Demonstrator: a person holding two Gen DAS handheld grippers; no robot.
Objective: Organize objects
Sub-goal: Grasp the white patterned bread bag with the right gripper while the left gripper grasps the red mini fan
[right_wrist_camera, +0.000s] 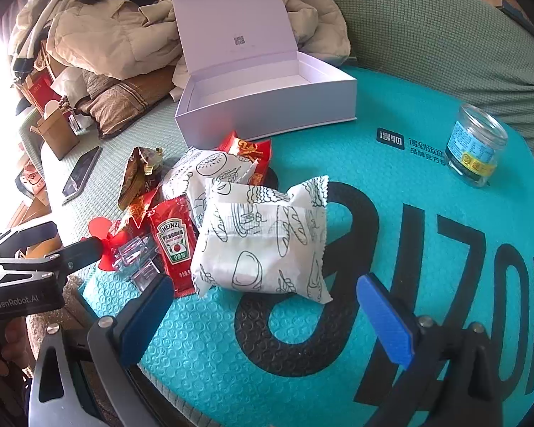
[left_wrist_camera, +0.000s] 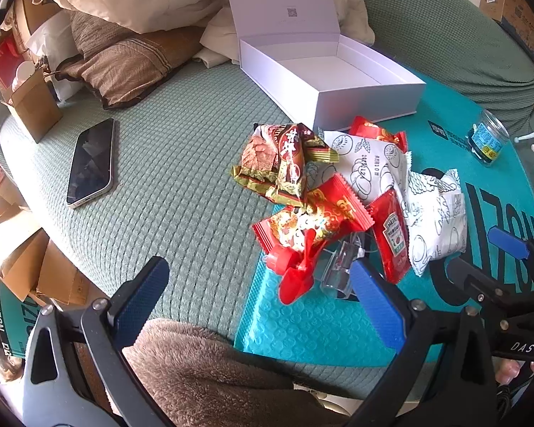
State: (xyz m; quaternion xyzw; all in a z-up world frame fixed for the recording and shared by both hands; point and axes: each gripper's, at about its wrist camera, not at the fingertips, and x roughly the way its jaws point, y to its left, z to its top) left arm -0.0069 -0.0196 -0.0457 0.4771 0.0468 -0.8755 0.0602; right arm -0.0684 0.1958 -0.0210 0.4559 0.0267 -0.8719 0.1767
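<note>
Since both grippers — left gripper [left_wrist_camera: 260,295] and right gripper [right_wrist_camera: 267,315] — hang released, I'd grab the white bread packet [right_wrist_camera: 263,242] at 12 o'clock by its middle, then lift toward the open white box [right_wrist_camera: 267,106] — slowly, it's squishy.

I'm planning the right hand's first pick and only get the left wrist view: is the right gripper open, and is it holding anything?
Observer: The right gripper is wide open and empty.
Operator: What lies straight ahead of it?
Observer: The front white bread packet, lying on the teal mailer, is the nearest thing between its fingers' lines.
Operator: From that side, how close is my left gripper to the pile?
Observer: One finger of the left gripper overlaps the red fan at the pile's near edge. I can't tell whether they touch.
</note>
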